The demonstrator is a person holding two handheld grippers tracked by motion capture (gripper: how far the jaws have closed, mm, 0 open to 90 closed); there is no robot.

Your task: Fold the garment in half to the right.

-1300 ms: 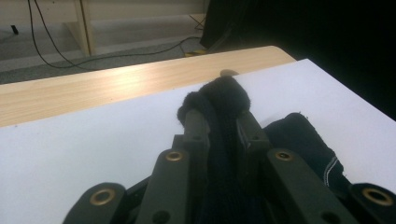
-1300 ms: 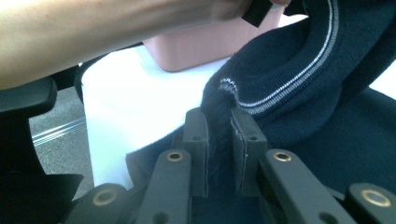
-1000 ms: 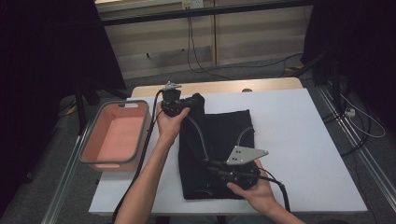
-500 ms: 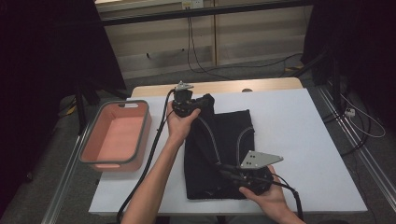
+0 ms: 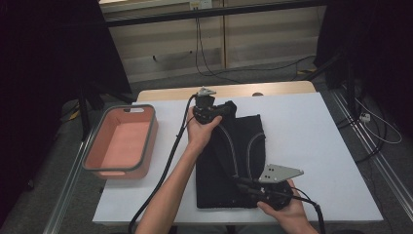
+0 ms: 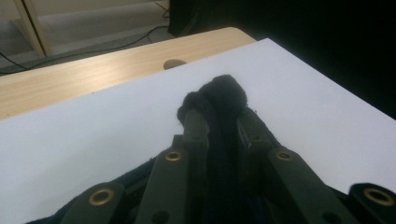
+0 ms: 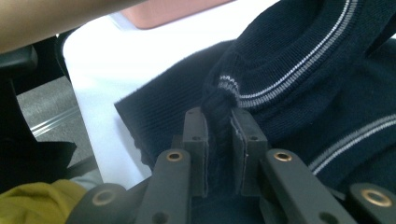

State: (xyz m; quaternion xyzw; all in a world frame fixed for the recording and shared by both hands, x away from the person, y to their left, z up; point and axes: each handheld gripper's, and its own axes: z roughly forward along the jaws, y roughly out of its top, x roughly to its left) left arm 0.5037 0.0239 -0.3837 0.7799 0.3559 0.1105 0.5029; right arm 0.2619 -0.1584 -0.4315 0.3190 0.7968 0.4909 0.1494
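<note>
Sweater [image 5: 234, 165]: I see it dark, with pale stripes, folded flat on the white desk [image 5: 311, 146], right of the pink bin [image 5: 122, 141].
Left hand-held gripper [image 6: 219, 109]: I have it clamped on the bunched far edge.
Right hand-held gripper [image 7: 219, 126]: I have it pinching a striped fold at the near edge.

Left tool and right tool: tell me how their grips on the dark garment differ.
The left tool pinches a plain bunched end of the dark garment at the table's far side; the right tool pinches a fold beside its grey-striped ribbing at the near edge. The left points away from the person, the right points sideways. Both are shut on the cloth.
</note>
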